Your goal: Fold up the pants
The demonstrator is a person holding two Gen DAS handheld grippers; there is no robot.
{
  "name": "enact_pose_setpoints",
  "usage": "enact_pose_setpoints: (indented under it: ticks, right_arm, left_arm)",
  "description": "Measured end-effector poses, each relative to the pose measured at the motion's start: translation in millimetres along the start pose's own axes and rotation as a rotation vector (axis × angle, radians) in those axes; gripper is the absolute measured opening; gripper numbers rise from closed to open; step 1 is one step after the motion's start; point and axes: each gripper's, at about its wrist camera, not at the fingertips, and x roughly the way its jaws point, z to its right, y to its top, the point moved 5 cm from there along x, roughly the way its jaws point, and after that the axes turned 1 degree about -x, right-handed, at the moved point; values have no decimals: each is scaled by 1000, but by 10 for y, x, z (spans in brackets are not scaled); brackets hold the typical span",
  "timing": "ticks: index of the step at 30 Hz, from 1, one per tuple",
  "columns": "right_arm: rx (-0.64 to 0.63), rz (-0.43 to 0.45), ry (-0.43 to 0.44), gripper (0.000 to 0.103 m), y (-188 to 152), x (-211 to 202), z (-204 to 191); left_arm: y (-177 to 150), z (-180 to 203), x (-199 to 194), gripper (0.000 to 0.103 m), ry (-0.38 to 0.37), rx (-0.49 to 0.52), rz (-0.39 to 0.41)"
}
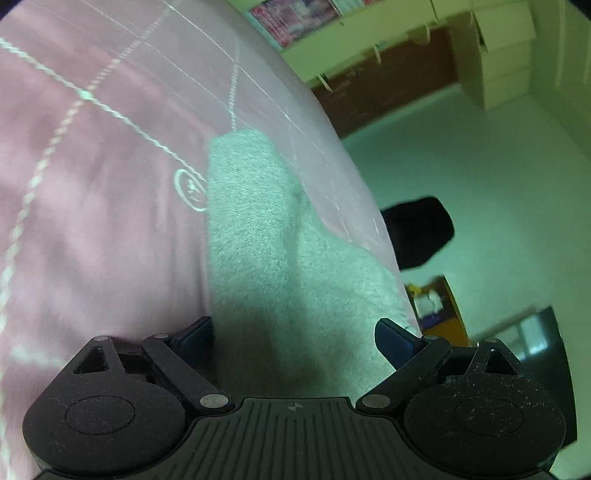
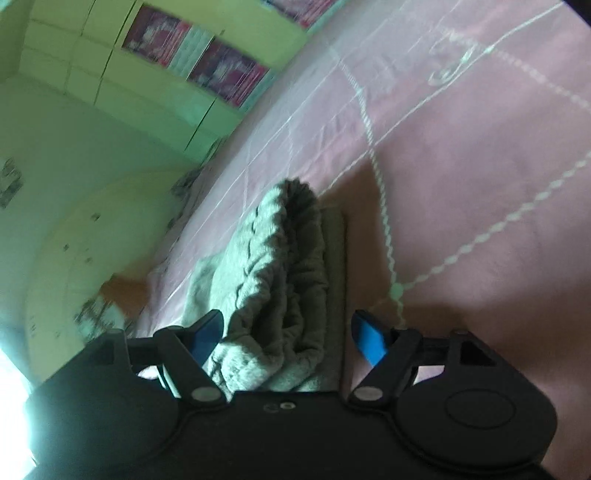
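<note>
Left wrist view: grey pants (image 1: pixel 266 236) lying on a pink bedspread (image 1: pixel 92 221), close to the bed's right-hand edge, running away from the camera as a long soft strip with a rounded far end. Left hand-held gripper (image 1: pixel 295 338) spread wide over the near part of the fabric, blue-padded fingers (image 1: pixel 395 341) on either side of the cloth and gripping nothing. White stitched lines and a small round embroidered emblem (image 1: pixel 190 188) on the bedspread, the emblem just beside the pants' left edge. Beyond the bed edge — a pale floor (image 1: pixel 480 177), a dark object (image 1: pixel 421 232) lying on it, and a bookshelf (image 1: pixel 295 18) with colourful spines along the far wall. Picture blurred, so finer details of the fabric unclear.

Right wrist view: same pants (image 2: pixel 273 280), here showing several stacked layers with a gathered, puckered edge — possibly the waistband, though hard to confirm in the blur. Right hand-held gripper (image 2: pixel 291 339) also wide apart, bright blue fingers (image 2: pixel 369 341) flanking the near end of the bundle, not closed on it. Pants resting on the bedspread (image 2: pixel 480 184) near the bed's left-hand edge in this view; cream cabinets (image 2: pixel 74 48) and bookshelf (image 2: pixel 221 70) beyond.
</note>
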Motion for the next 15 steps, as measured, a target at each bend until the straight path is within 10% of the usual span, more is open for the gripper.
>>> enact_pose_setpoints:
  ticks: [3,7,15]
  right_arm:
    - [-33,-48,24,72,67,150,-24]
    - [-106,-77,-31,68,185,481,-125]
    - [-287,-156,-27,50,348,503,-529]
  left_arm:
    - [111,54,222,88,9,46,-17]
    - [230,-64,444,32,38,25,-17]
    - [331,110,158,27,-148,-10,101]
